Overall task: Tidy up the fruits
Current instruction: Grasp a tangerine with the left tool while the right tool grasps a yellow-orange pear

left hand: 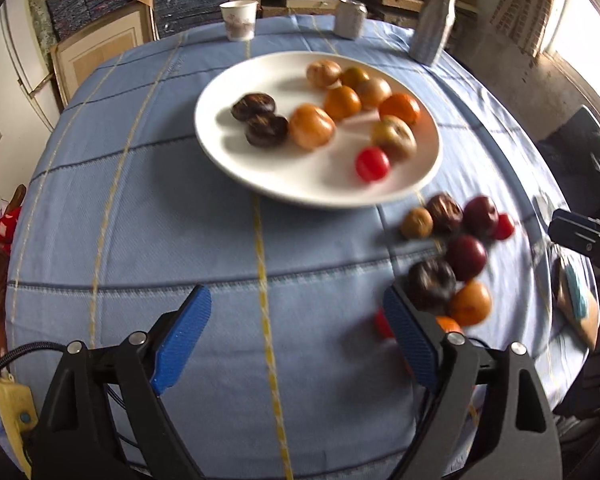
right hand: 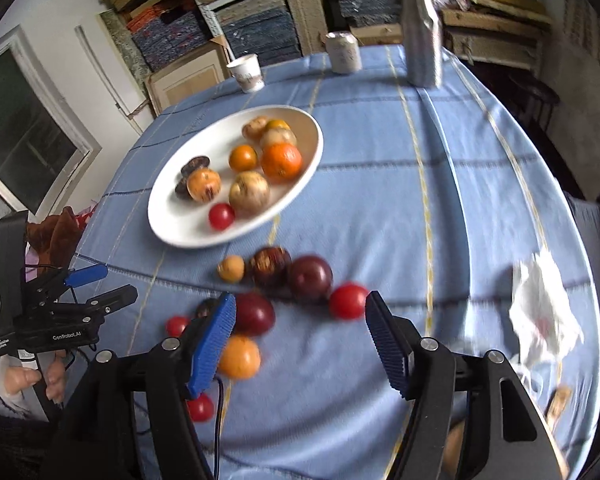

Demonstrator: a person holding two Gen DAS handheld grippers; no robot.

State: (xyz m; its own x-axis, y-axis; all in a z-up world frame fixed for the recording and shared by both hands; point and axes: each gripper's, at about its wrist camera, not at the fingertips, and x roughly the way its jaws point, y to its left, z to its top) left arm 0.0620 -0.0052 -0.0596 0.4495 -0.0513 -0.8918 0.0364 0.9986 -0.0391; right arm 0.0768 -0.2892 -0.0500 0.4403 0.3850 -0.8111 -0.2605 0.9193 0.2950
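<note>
Fruit half sorted: nine pieces sit on the white plate (left hand: 260,176), upper centre, the loose fruits (right hand: 308,278) on the cloth below it. Both my left gripper (left hand: 296,340) and right gripper (right hand: 300,332) gape, empty. Next, I reckon, close on a plum.

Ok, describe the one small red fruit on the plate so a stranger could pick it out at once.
Start at the white plate on the blue checked tablecloth. Among the fruit on it, look to the edge nearest the loose pile of fruit lying on the cloth. There sits the small red fruit, beside a yellowish-green fruit: the only red one on the plate, and the smallest.
</note>
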